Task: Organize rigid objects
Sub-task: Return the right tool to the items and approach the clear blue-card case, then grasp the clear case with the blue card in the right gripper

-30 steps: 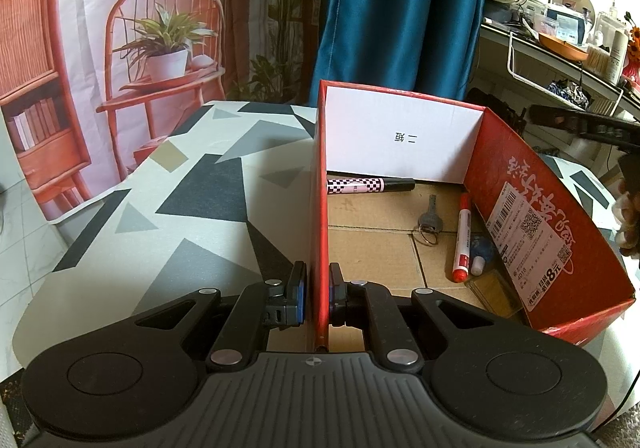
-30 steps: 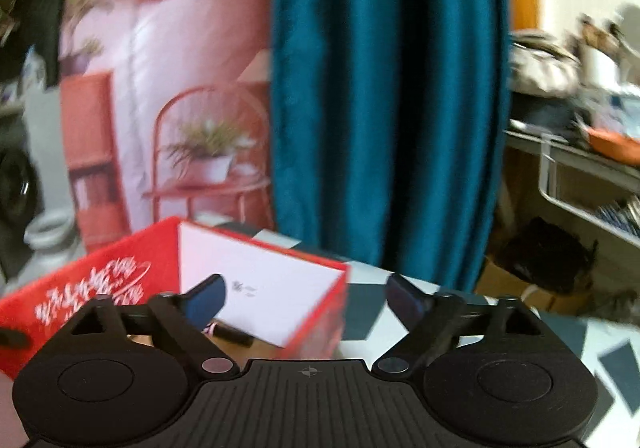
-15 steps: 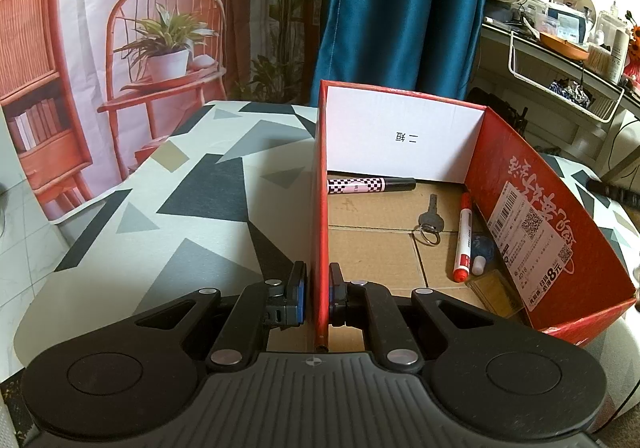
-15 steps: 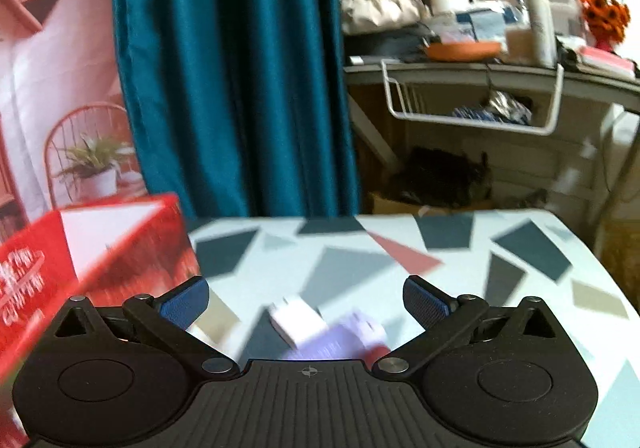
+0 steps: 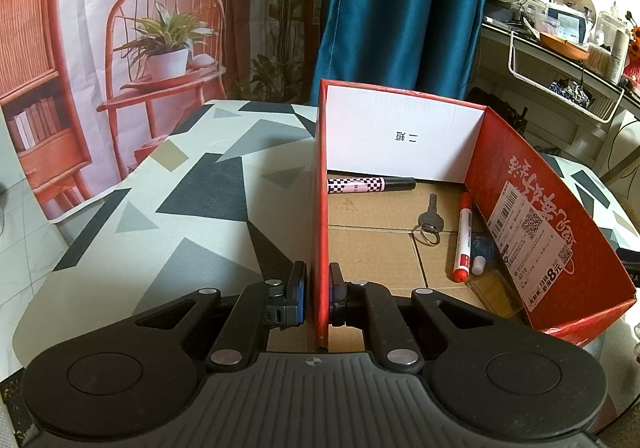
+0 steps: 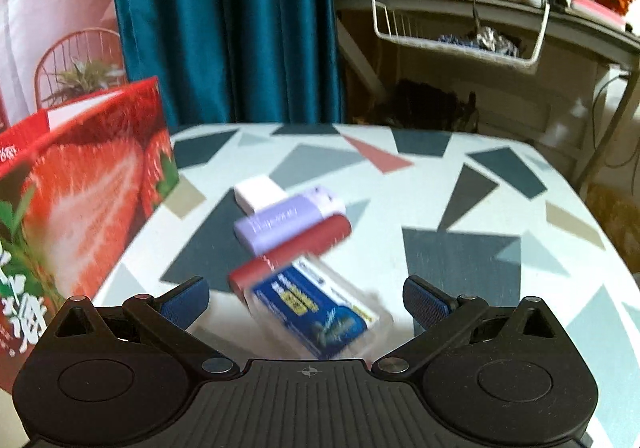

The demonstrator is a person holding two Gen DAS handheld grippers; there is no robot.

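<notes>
My left gripper (image 5: 316, 288) is shut on the left wall of the red cardboard box (image 5: 319, 207). Inside the box lie a checkered pen (image 5: 368, 184), a key on a ring (image 5: 430, 219), a red marker (image 5: 462, 244), a small white-capped item (image 5: 479, 266) and a yellow clear case (image 5: 496, 294). My right gripper (image 6: 306, 298) is open above the table, over a small pile: a blue-labelled clear case (image 6: 316, 308), a dark red tube (image 6: 292, 254), a lilac box (image 6: 288, 217) and a white eraser (image 6: 258, 191). The box's strawberry-printed side (image 6: 76, 203) stands to its left.
The patterned tablecloth (image 6: 460, 207) covers the table. A teal curtain (image 6: 224, 23) hangs behind. A cluttered shelf with a wire basket (image 6: 460, 35) stands at the back right. A printed backdrop with a chair and plant (image 5: 160, 47) is at the left.
My right gripper has swung right and tilted down from the box towards the table, bringing the pile of small objects into view between its open fingers. The left gripper has not moved.
</notes>
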